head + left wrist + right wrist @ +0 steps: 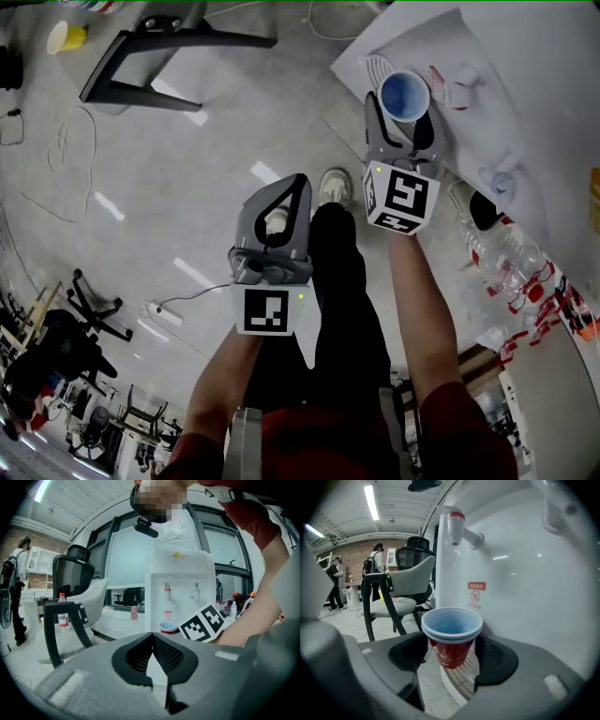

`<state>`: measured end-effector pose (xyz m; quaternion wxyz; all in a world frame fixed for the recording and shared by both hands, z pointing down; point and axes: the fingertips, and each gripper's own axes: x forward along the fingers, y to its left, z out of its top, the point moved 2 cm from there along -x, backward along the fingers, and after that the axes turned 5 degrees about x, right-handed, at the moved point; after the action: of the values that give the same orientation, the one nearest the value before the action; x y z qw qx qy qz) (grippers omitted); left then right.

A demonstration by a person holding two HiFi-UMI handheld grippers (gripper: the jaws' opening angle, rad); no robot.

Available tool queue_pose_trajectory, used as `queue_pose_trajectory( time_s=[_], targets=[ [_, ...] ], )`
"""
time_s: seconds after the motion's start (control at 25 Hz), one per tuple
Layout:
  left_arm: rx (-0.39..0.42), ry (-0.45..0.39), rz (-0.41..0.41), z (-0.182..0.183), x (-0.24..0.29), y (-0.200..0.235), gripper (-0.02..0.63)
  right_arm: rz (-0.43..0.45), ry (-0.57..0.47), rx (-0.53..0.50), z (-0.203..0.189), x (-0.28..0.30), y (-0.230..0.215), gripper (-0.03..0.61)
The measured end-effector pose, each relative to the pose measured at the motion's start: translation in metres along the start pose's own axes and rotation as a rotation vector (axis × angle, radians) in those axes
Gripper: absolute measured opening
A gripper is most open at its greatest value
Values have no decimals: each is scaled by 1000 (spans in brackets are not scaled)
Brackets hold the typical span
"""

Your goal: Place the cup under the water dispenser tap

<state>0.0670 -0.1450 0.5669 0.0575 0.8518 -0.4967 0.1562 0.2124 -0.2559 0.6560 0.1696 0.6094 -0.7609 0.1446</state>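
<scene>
We have the cup (451,632) standing upright at the foot of the water dispenser (525,588). Its base is over the ribbed drip tray (461,681) that juts from the dispenser's front, and its open mouth is roughly below the red tap (457,524), where it has to be to catch the water. Our right claw (401,124) is spread to either side of it. The cup is between the pads, yet a sliver of tray shows on each side of the red wall, so we judge that nothing pinches it and it rests on its own weight. We come at it from the dispenser's front, low and nearly level, which leaves the tap above free. Our left claw (151,637) hangs well back from the dispenser, its tips pressed together with nothing between them; we judge it has no part in this step. As for writing, the dispenser's front carries a small red label (476,596) with a circled sign below the red tap, too small for us to read. The marker cube (401,199) on the right claw shows only a black-and-white square pattern, no words.
</scene>
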Motion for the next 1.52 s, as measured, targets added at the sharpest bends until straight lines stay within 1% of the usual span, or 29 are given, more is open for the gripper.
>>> queue_pose_trajectory(
  time_s=[0.16, 0.28, 0.44, 0.6, 0.72, 0.84, 1.0, 1.08, 1.2, 1.32, 1.4, 1.52],
  targets=[
    [-10, -1, 31, 1, -1, 5, -2, 4, 49, 2, -14, -5, -1, 339],
    [-25, 2, 63, 2, -3, 9, -2, 9, 75, -1, -23, -16, -2, 341],
    [-36, 2, 114, 5, -11, 18, -3, 44, 108, -20, -32, -36, 7, 339],
    [-36, -2, 151, 13, -20, 25, -2, 82, 132, -20, -31, -58, 18, 341],
    [-45, 2, 173, 22, -31, 29, -3, 103, 147, -17, -21, -78, 28, 339],
    [-59, 10, 175, 37, -44, 35, -2, 111, 148, 1, -1, -95, 38, 336],
    [-29, -3, 152, 69, -66, 48, -2, 133, 108, 8, 39, -112, 59, 333],
    [-6, -22, 144, 91, -80, 54, -2, 143, 91, 5, 63, -124, 68, 330],
    [37, -67, 133, 127, -99, 67, -2, 131, 58, 4, 103, -143, 77, 324],
    [63, -85, 150, 159, -126, 83, -3, 129, 7, -17, 145, -167, 92, 318],
    [96, -98, 156, 183, -145, 92, -3, 133, -24, -30, 171, -187, 103, 316],
    [145, -119, 147, 217, -173, 96, -3, 139, -51, -16, 204, -221, 117, 313]
  ],
)
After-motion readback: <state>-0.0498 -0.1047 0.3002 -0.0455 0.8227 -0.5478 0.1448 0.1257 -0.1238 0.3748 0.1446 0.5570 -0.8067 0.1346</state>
